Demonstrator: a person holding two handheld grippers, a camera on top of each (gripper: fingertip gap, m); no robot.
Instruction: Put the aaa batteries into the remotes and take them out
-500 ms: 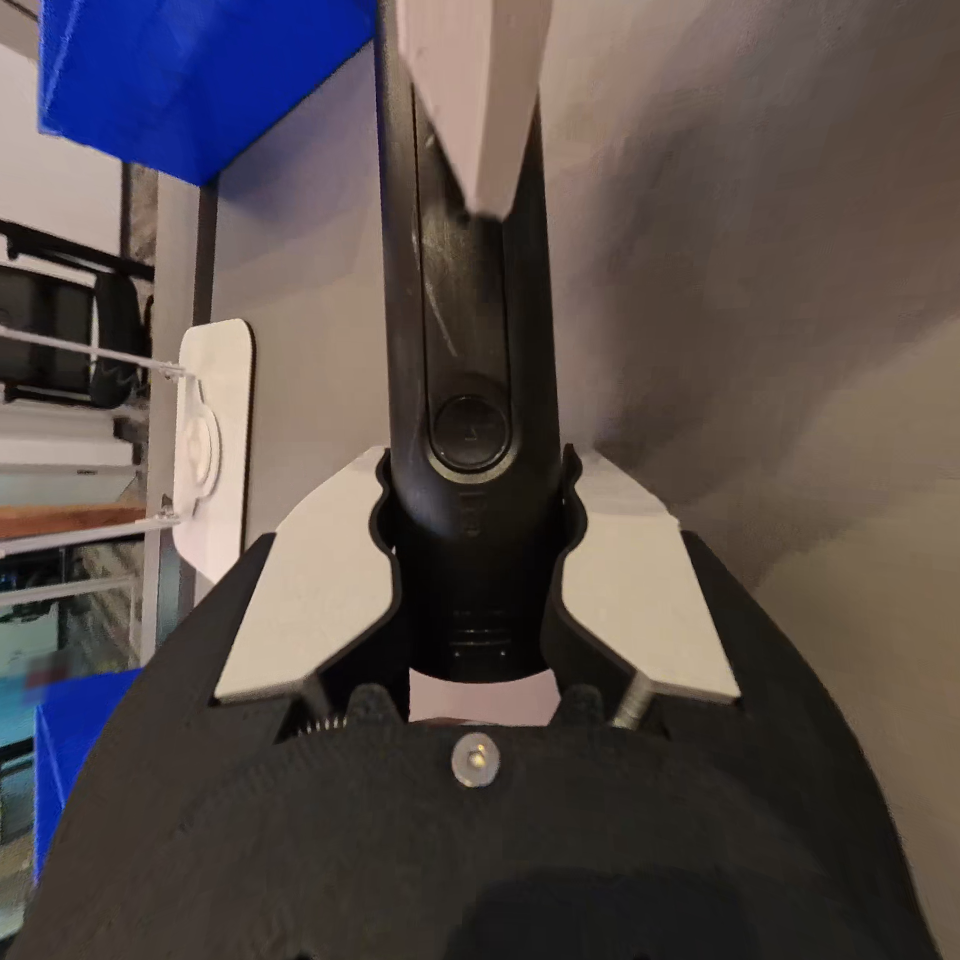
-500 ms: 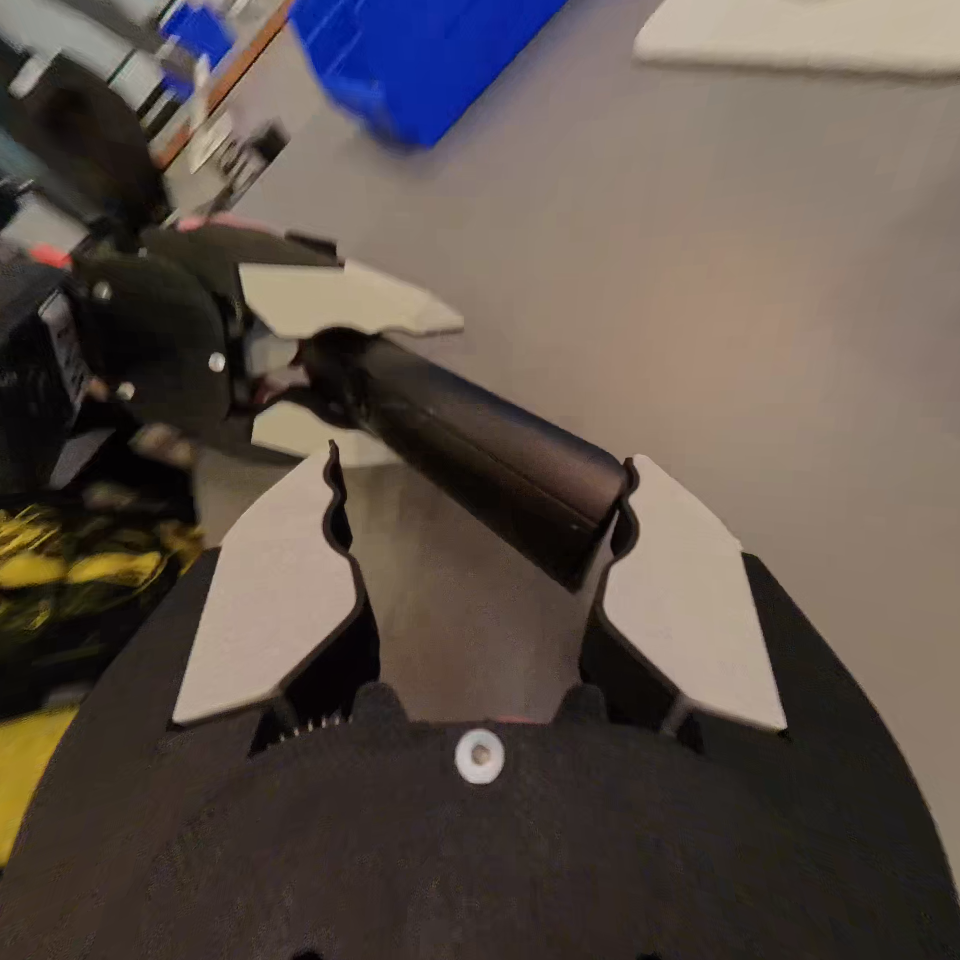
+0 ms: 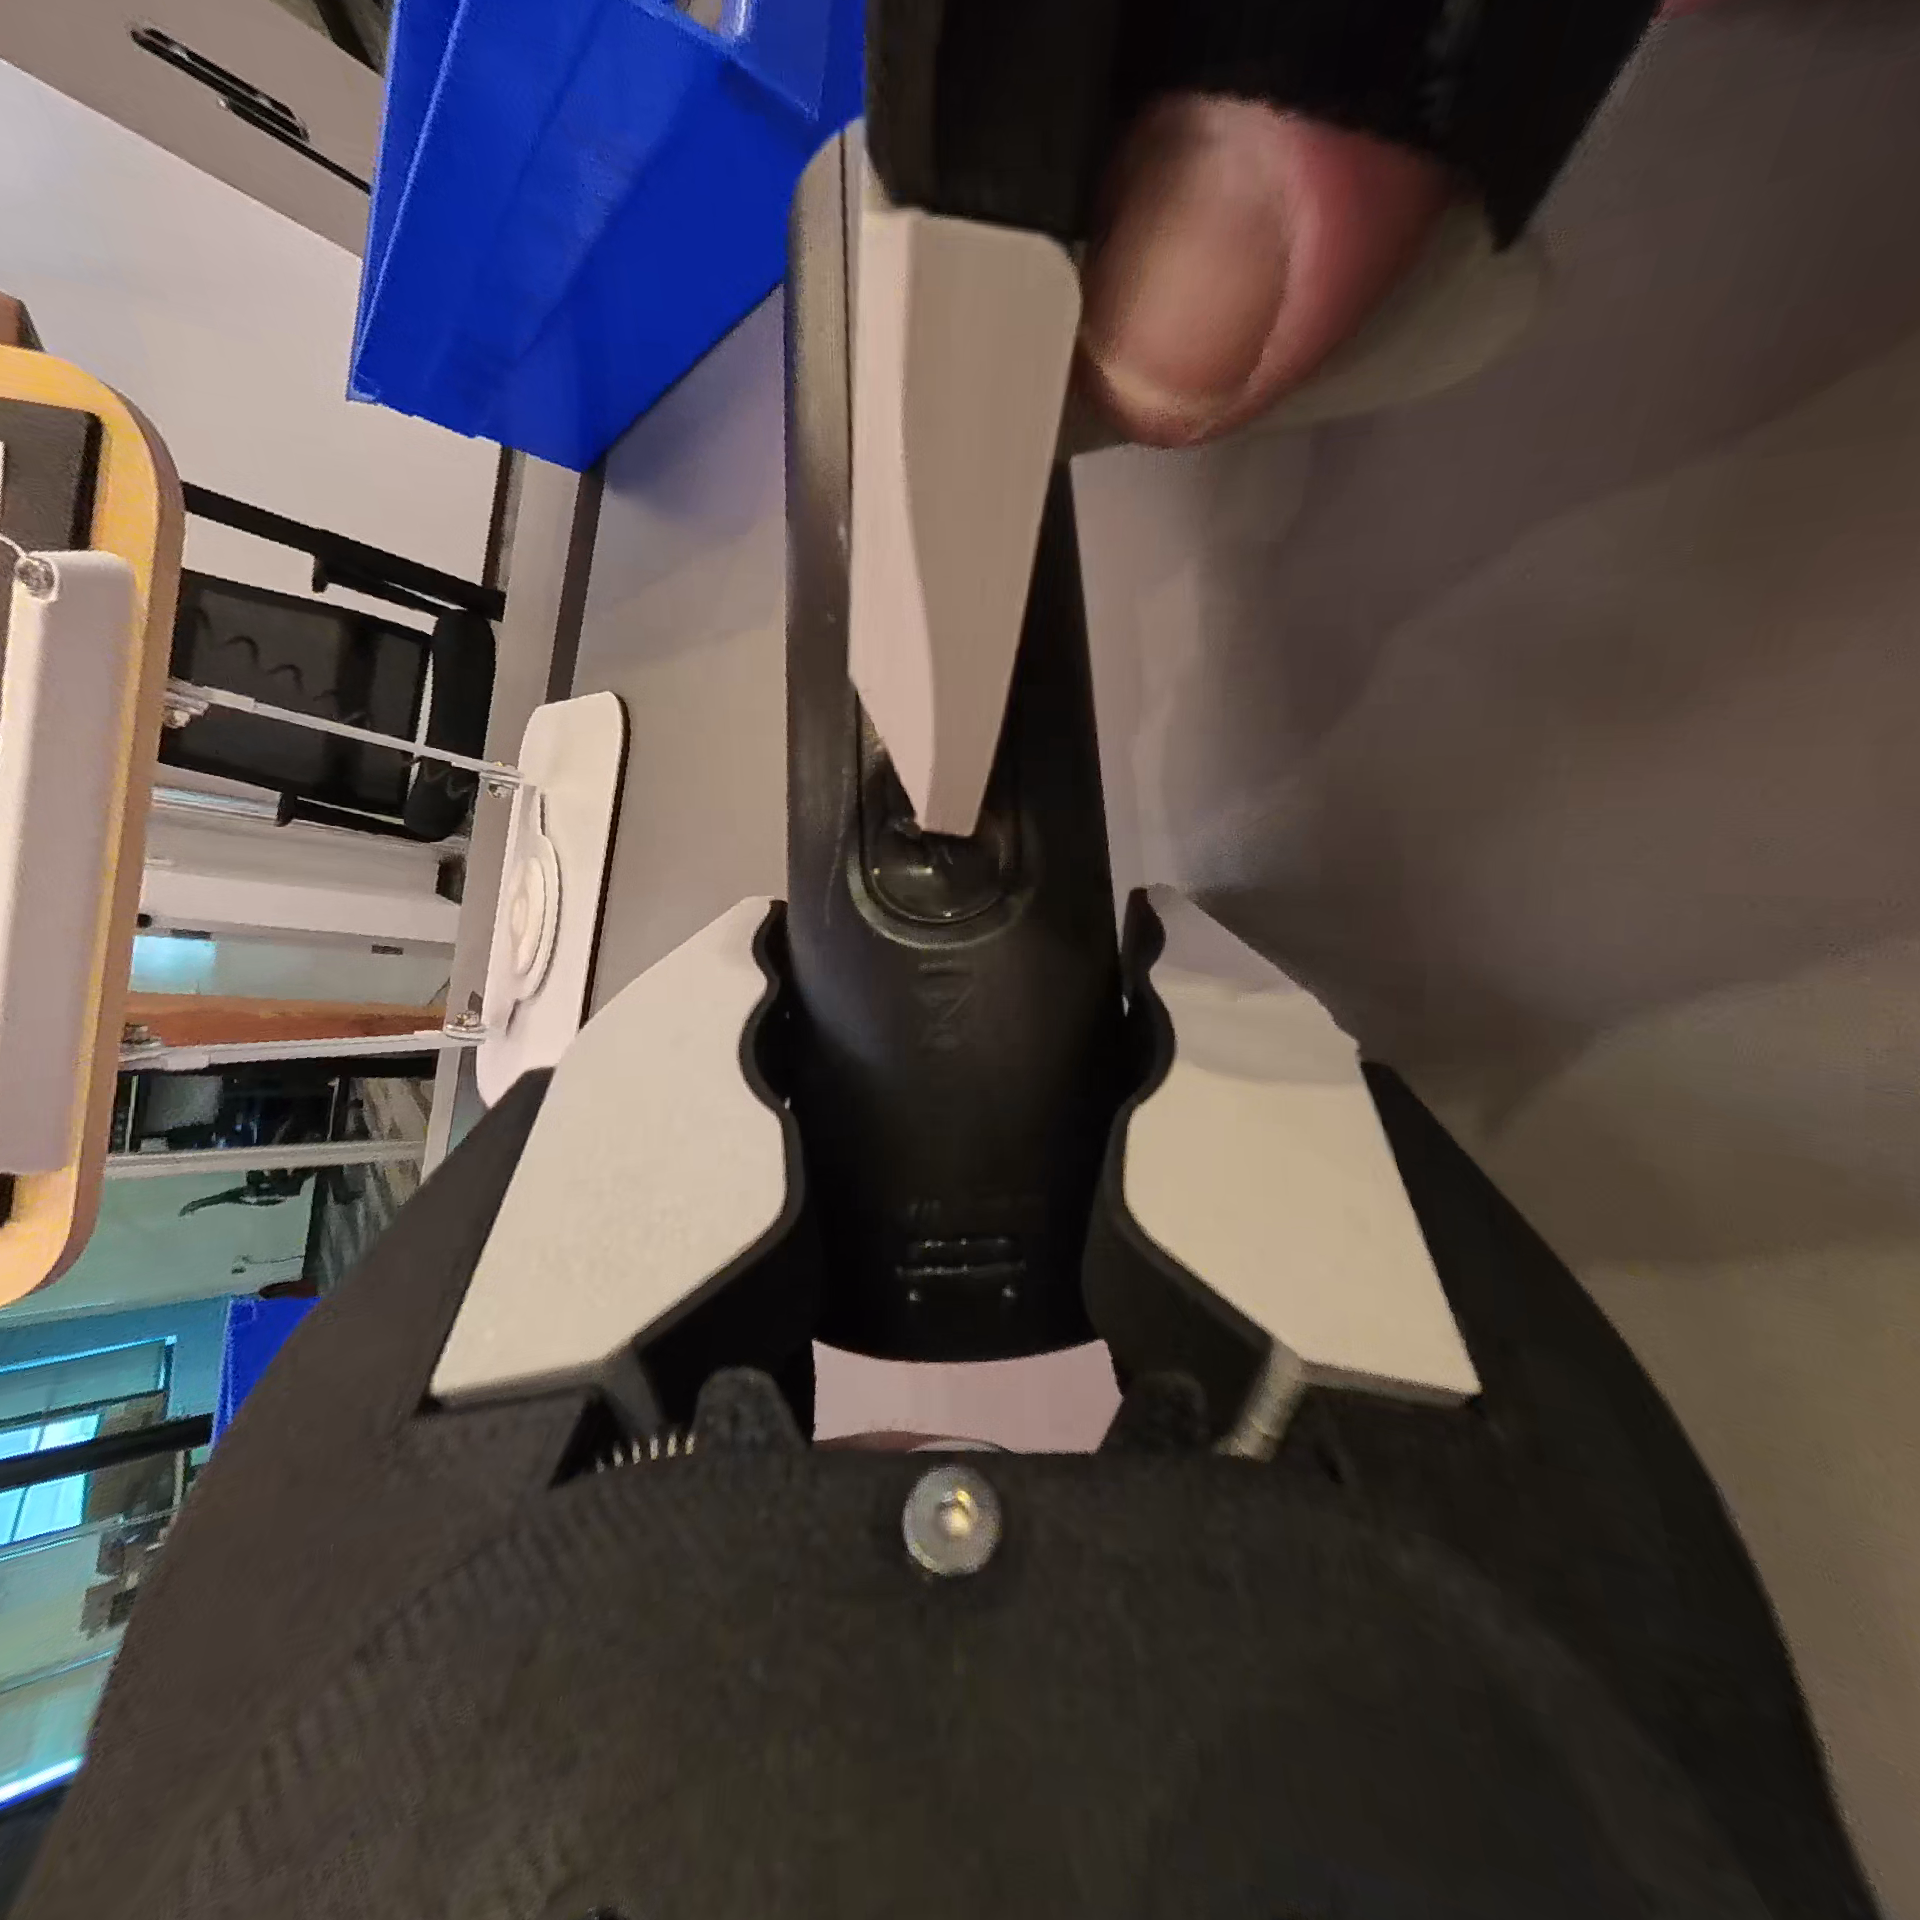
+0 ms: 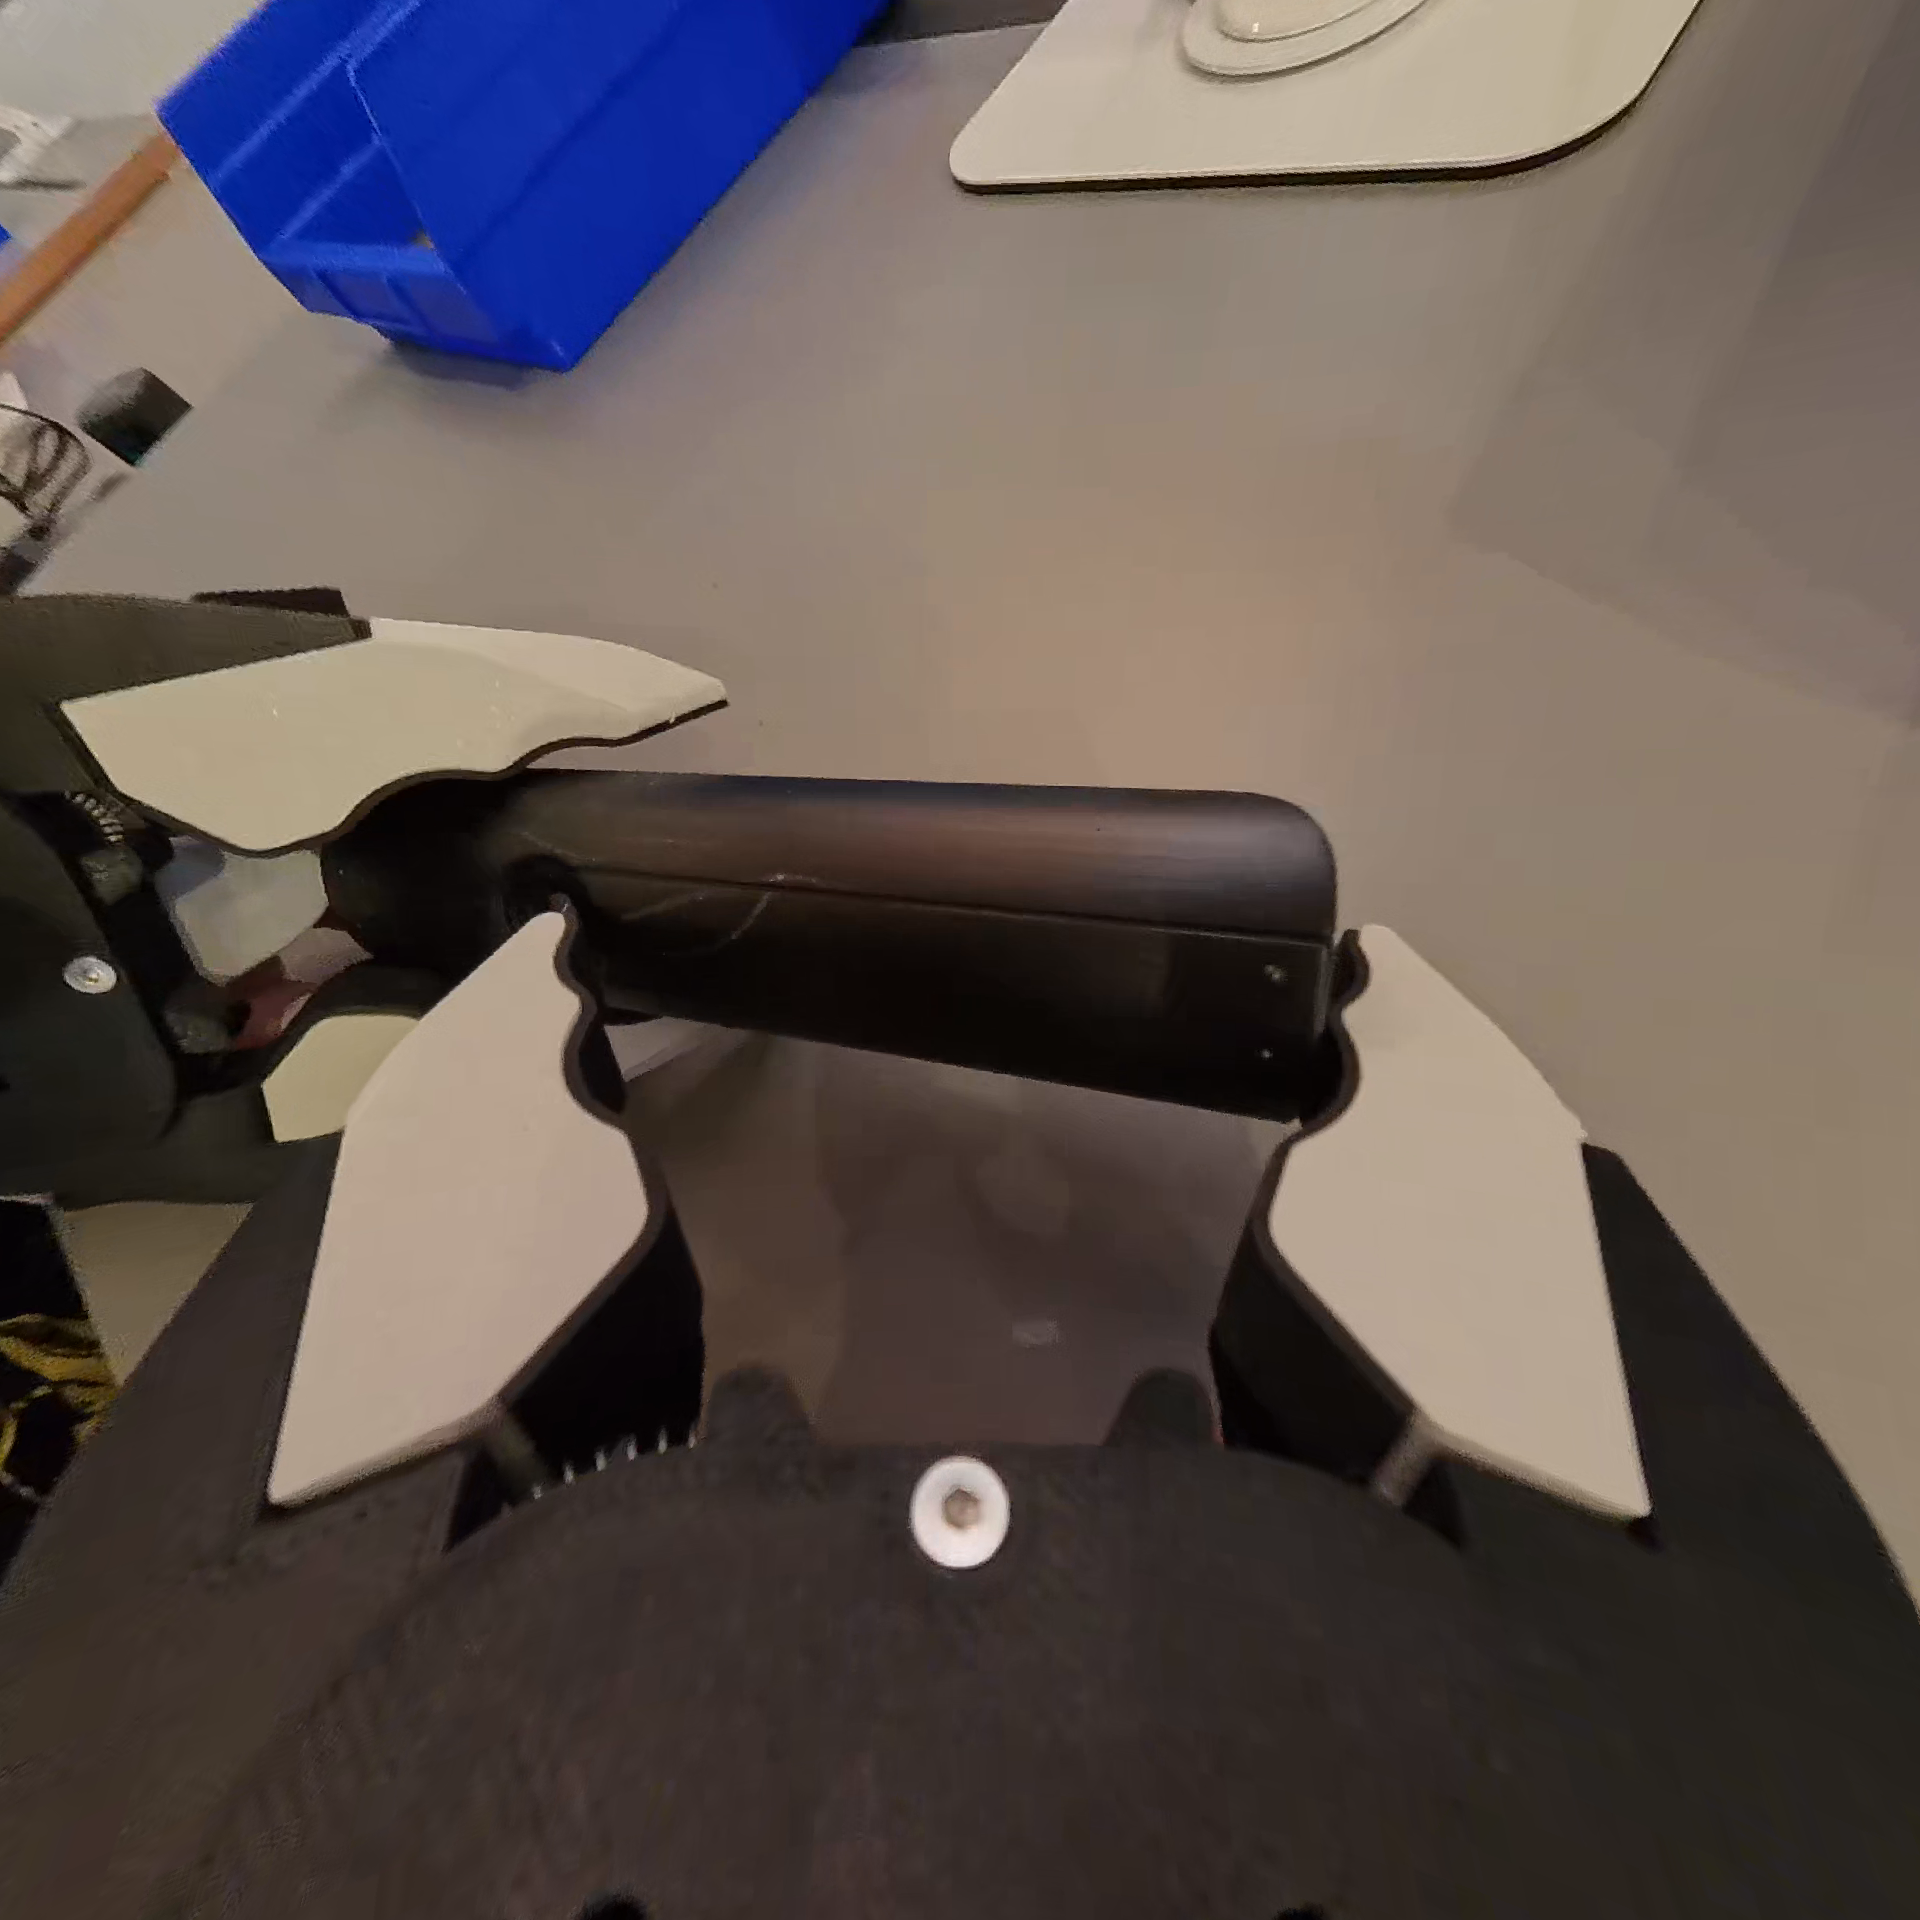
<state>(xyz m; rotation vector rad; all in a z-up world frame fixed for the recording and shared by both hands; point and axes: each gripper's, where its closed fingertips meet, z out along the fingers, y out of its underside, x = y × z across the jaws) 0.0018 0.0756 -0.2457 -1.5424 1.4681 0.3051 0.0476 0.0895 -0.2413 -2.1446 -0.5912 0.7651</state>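
Worktop (image 4: 1247, 499): plain grey, matte, w/ a blue bin (image 4: 499, 177) toward its far left corner and a white pad (image 4: 1299, 114) at the far edge; room beyond is shelving, blurred.

Remote (image 4: 935, 935): black, slim, held above the worktop, not resting on it. Prob light, rigid plastic, smooth so likely slippery; grip across the narrow sides.

Left gripper (image 3: 951, 997): clamped tight on remote's butt end.

Right gripper (image 4: 956, 1008): wide open, spanning the remote lengthwise; one fingertip (image 3: 940, 800) sits on the round button (image 3: 935, 873), the other at the far end. No batteries seen.
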